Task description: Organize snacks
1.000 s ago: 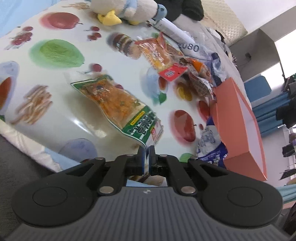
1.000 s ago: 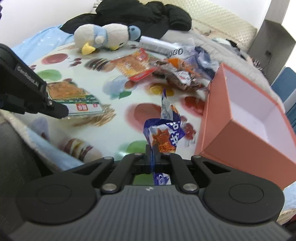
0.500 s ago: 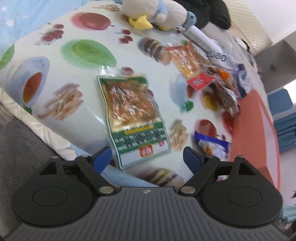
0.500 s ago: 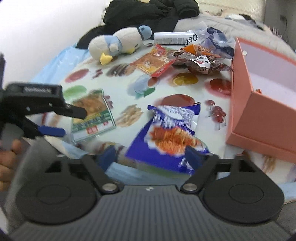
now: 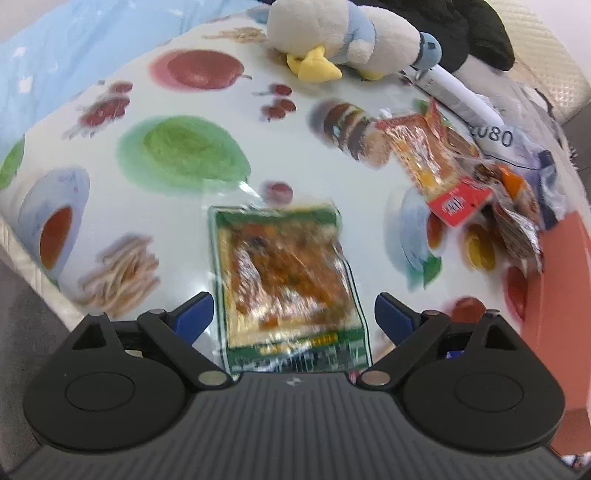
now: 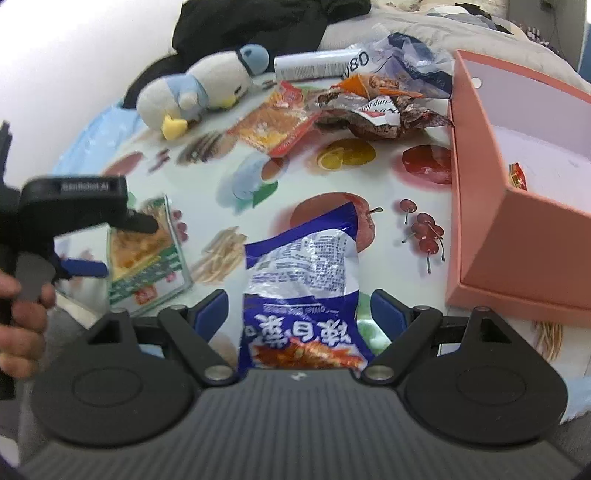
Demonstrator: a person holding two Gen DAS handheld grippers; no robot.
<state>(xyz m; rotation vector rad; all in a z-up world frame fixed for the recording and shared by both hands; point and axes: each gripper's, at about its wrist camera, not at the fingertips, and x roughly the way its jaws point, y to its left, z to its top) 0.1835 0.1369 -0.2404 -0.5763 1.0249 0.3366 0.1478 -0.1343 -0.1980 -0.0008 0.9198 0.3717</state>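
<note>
My left gripper is open, its jaws wide on either side of a green-edged snack packet lying flat on the fruit-print cloth. My right gripper is open around a blue snack bag that lies between its jaws. The green packet and the left gripper also show in the right wrist view. An orange-red packet and a heap of brown and orange wrappers lie further back. The salmon box stands open at the right, with one small red wrapper inside.
A plush penguin lies at the far side beside a white tube and dark clothing. The cloth's near edge drops off at the left. A hand holds the left gripper.
Both grippers have opened and let go of their packets. The green packet and the blue bag now lie on the cloth between the open jaws. Both grippers have pulled back and turned.
</note>
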